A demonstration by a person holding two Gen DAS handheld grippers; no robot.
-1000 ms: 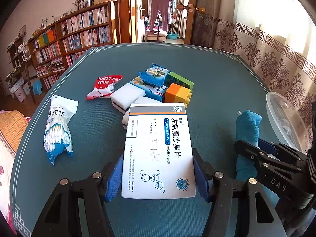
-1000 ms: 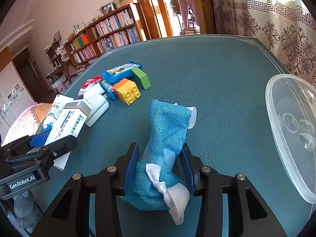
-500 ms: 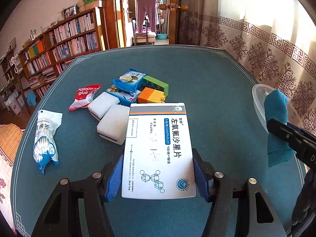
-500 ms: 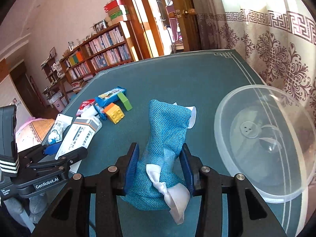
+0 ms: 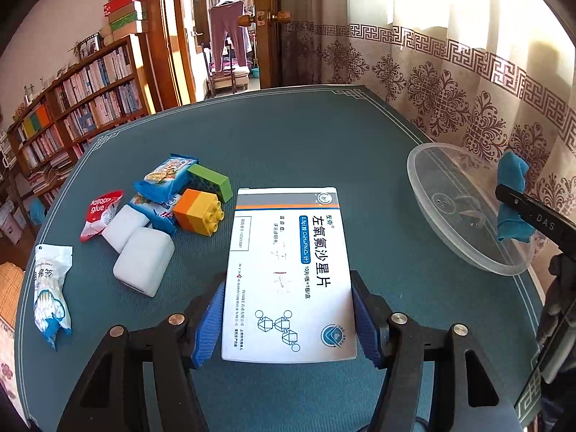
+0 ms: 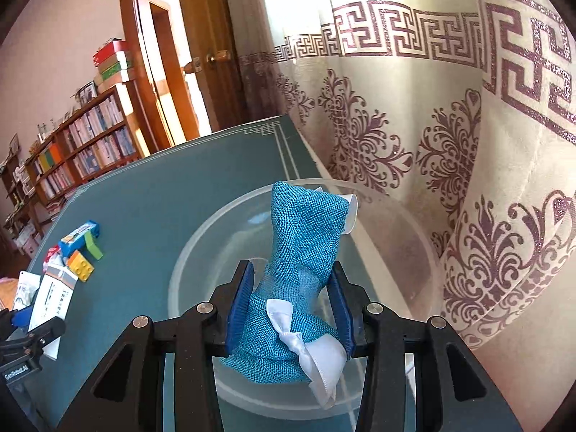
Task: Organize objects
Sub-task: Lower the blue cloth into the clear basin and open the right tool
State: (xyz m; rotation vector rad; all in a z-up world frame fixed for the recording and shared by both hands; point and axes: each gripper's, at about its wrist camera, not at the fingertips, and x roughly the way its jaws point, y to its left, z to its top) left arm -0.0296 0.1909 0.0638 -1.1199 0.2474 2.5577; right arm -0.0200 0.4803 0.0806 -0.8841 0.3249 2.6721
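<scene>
My left gripper (image 5: 288,320) is shut on a white medicine box (image 5: 288,252) with blue print, held above the teal table (image 5: 288,136). My right gripper (image 6: 291,304) is shut on a blue woven pouch (image 6: 302,230) tied with a white ribbon. The pouch hangs over a clear plastic bowl (image 6: 194,252) at the table's right edge. In the left wrist view the bowl (image 5: 432,198) lies to the right of the box, and the pouch (image 5: 511,176) sits over the bowl's far side in the right gripper's black fingers (image 5: 532,212).
To the left of the box lies a pile: an orange-yellow brick (image 5: 198,212), a green brick (image 5: 210,178), blue snack packets (image 5: 165,176), a red glue packet (image 5: 99,212), two white blocks (image 5: 144,259) and a cotton swab bag (image 5: 50,295). A patterned curtain (image 6: 432,144) hangs behind the bowl.
Both grippers have swung right across the table with their loads. The blue pouch has come from over bare table beside the bowl to over the bowl. The pile has slid left in view.
</scene>
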